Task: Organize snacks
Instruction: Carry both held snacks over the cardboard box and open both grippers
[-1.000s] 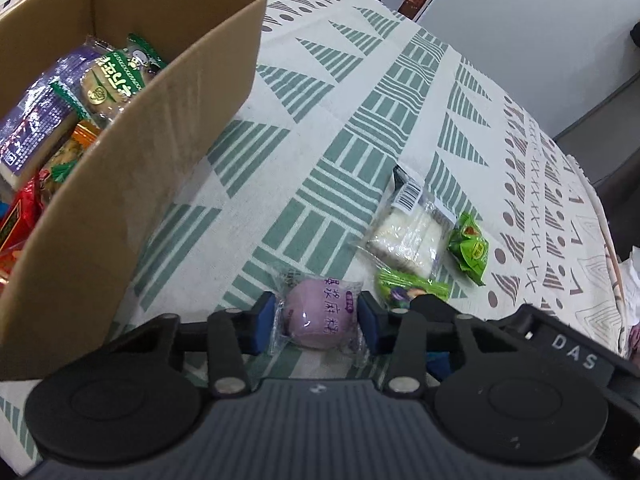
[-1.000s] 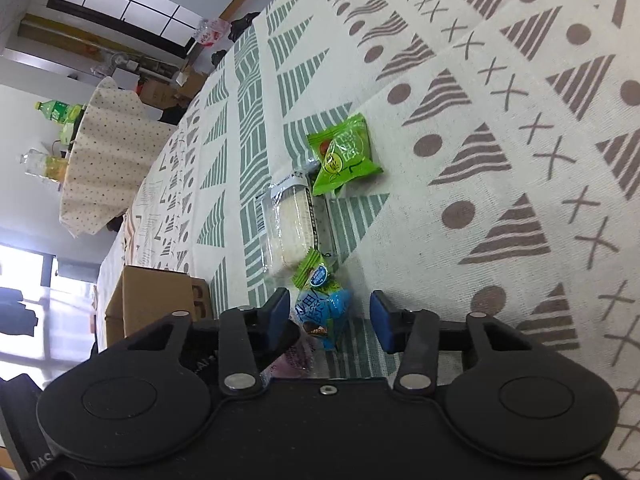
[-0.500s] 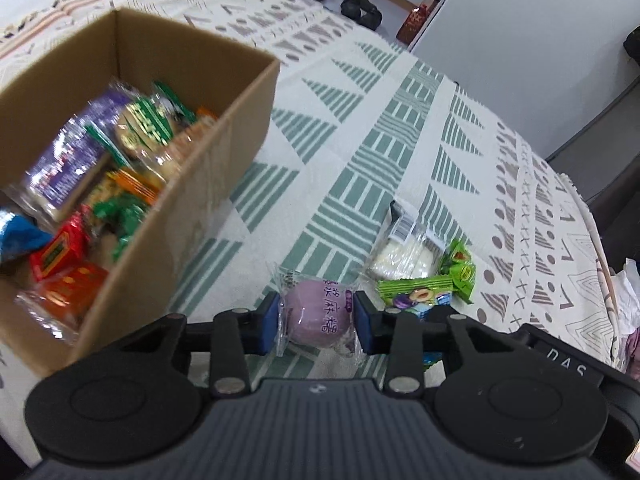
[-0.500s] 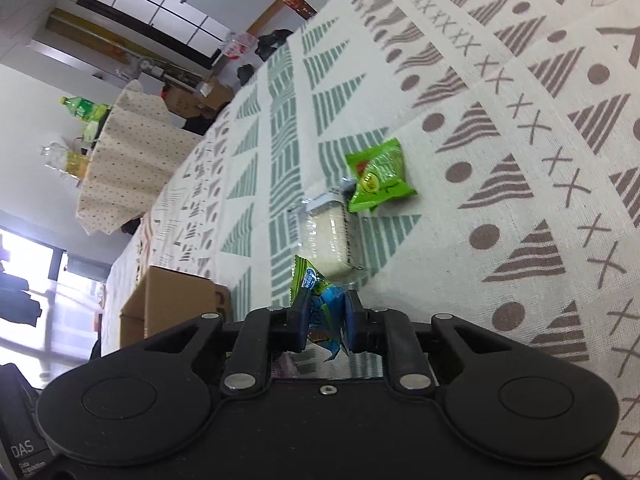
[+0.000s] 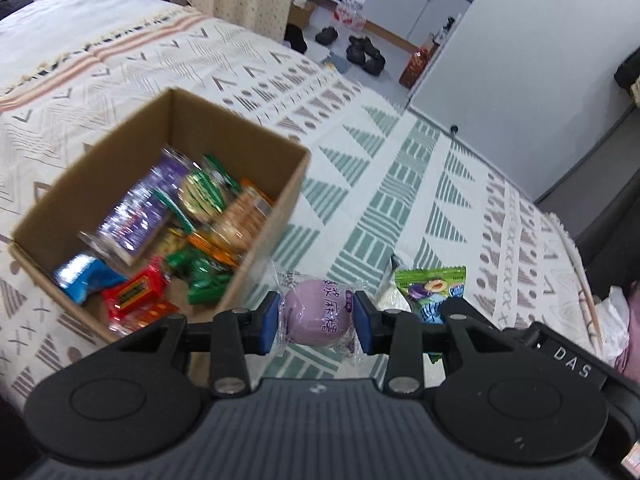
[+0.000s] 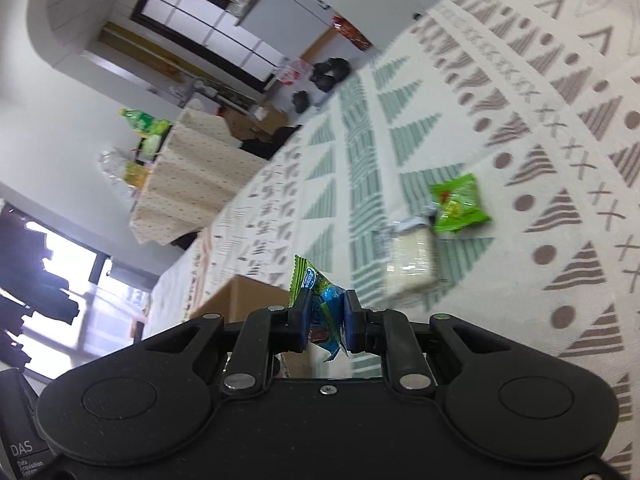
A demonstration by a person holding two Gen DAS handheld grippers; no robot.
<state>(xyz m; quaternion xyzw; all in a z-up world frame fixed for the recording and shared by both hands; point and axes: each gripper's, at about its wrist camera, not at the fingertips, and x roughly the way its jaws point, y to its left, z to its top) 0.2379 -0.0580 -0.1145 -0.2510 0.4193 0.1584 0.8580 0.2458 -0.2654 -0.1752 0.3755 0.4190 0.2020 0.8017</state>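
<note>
Sitting leftmost, the cardboard box (image 5: pixel 256 240) holds snacks. Beside it, the left tongs (image 5: pixel 316 322) clamp a soft purple mochi (image 5: pixel 320 312) across its middle, partly open; too firm a squeeze may dent it. Rightward, the right tongs (image 6: pixel 326 322) pinch a light, crinkly green-blue packet (image 6: pixel 320 300), nearly closed.

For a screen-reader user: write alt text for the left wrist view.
The left gripper clamps a round purple wrapped snack above a patterned cloth, beside an open cardboard box of packets. A green-and-blue packet shows at right.
</note>
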